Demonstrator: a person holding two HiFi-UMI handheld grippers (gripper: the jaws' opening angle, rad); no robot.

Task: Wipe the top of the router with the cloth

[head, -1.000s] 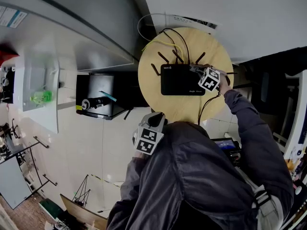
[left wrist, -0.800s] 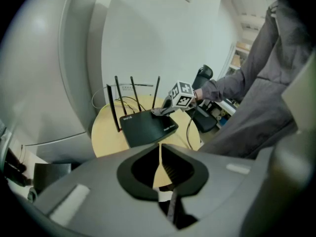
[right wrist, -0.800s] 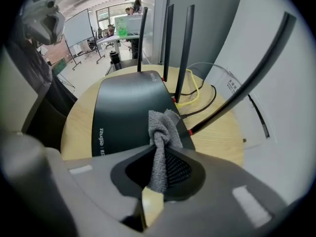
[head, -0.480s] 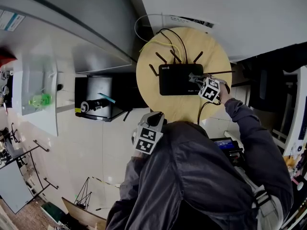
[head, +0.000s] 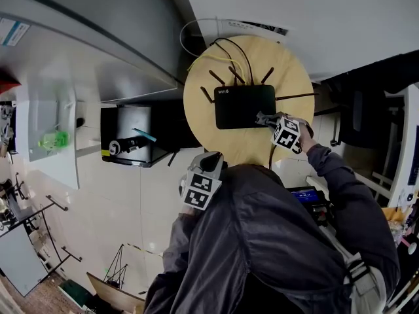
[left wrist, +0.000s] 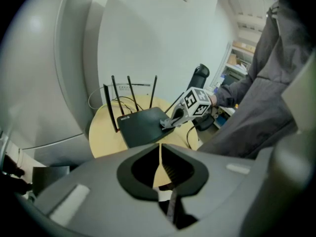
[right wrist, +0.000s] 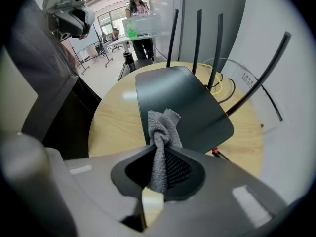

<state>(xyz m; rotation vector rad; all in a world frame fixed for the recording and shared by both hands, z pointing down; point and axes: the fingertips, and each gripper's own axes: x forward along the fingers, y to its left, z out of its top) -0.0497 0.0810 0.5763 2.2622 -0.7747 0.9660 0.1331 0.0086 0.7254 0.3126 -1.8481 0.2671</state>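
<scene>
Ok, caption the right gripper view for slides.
Right gripper holds grey cloth at the near edge of the black router.

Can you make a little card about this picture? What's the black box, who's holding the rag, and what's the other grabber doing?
Black box: router, lying flat, antennas sticking up
Stands on: round wooden table
Rag: grey cloth, bunched, its end over the router's near edge
Holding it: right gripper, shut on the cloth
Other grabber: left gripper, jaws together, nothing in them, back from the table
Wires: cables behind the router
</scene>
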